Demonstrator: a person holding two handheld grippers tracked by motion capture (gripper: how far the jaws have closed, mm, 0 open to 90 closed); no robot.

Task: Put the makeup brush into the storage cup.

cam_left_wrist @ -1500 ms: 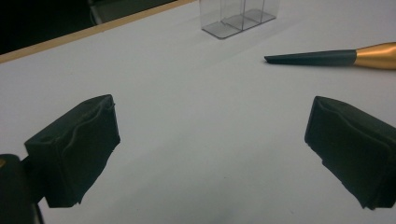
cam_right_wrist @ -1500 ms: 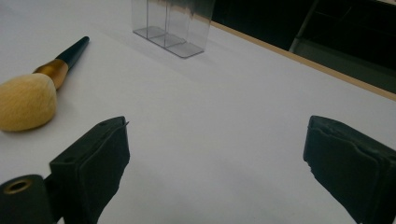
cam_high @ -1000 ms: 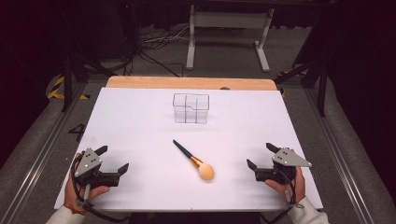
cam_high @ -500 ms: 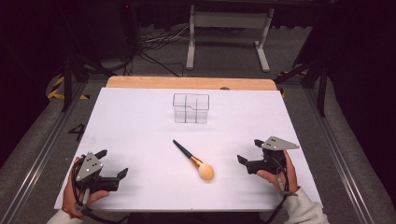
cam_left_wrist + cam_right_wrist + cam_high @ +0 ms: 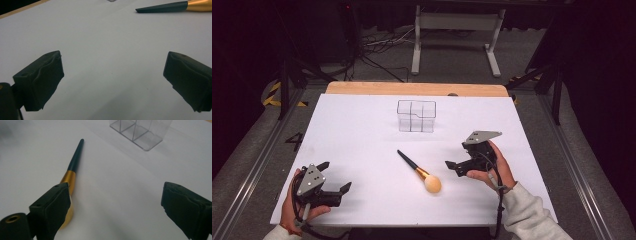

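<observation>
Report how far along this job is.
Done: nothing; the makeup brush lies on the table, and the clear organizer stands empty. In hand: the right gripper, open, beside the brush. Left: gripping and probably moving it. Left gripper open, apart.

Brush (image 5: 72,165) head behind claw
</observation>
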